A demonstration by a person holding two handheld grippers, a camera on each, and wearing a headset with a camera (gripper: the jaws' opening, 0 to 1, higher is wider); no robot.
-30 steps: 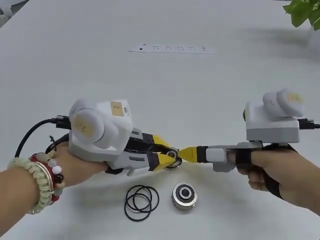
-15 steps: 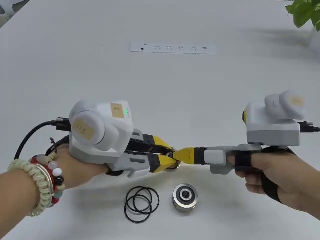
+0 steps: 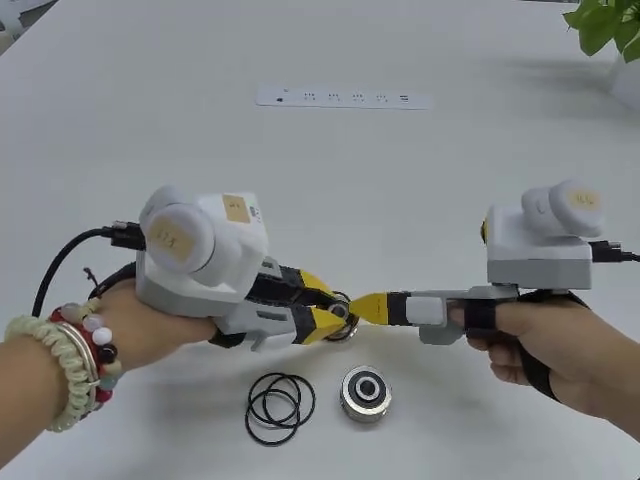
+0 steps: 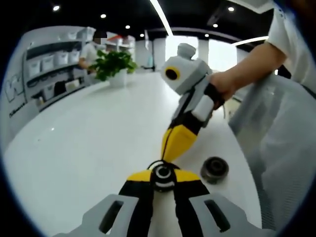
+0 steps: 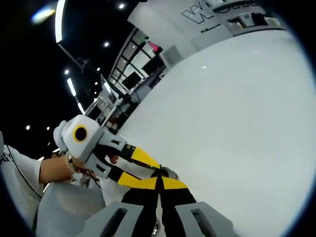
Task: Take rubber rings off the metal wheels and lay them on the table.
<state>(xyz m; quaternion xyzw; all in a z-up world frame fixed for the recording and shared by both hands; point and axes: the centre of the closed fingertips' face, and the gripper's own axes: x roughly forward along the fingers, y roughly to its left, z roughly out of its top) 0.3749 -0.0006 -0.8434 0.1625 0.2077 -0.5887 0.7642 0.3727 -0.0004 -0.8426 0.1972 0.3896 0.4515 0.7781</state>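
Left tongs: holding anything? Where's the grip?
The left tongs clamp a metal wheel by its rim, one jaw on each side. The right tongs, shut, seem to pinch the rubber ring on that wheel.

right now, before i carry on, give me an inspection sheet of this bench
surface: white table, flat and evenly lit
job's things: held metal wheel in the left gripper; loose metal wheel on the table; pile of rubber rings beside it, apart
clutter: power strip far back
grippers: left gripper shut on the held metal wheel; right gripper shut, tip at that wheel's rim, ring pinch too small to tell
cables: black cable trailing from the left gripper
surroundings: potted plant; shelves beyond the table
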